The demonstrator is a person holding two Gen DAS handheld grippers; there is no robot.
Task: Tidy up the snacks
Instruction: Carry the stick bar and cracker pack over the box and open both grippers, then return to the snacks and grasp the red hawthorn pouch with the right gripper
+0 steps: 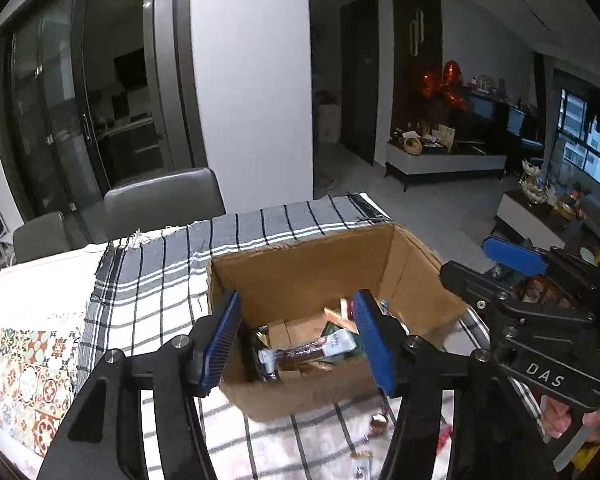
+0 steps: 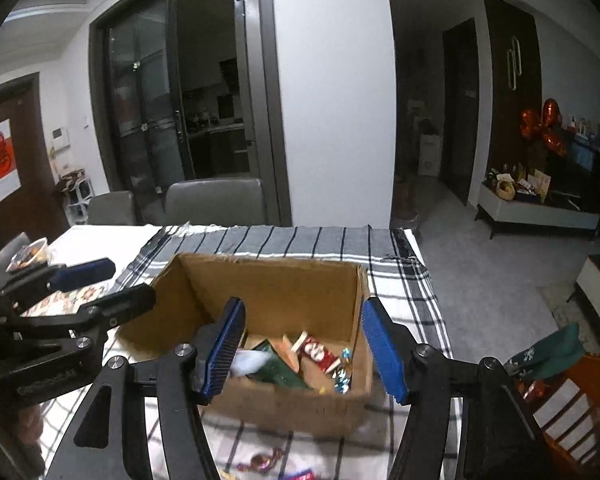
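A table [image 2: 100, 236] carries a grey checked cloth [image 1: 260, 224] with dark stripes and a frayed edge; a patterned tile-print mat [image 1: 24, 384] lies beside it. Two grey padded chairs [image 1: 160, 196] stand at the far edge, open floor beyond the right corner. One open cardboard box [image 2: 276, 284], rectangular with rough-cut walls, sits on the cloth and holds a heap of wrapped snacks [image 2: 316, 356], too jumbled to count. A few loose sweets [image 1: 380, 420] lie on the cloth before the box. The left gripper [image 1: 300, 344] and right gripper [image 2: 304, 348], each with two ribbed blue pads, hang over the box with jaws released, nothing between them.
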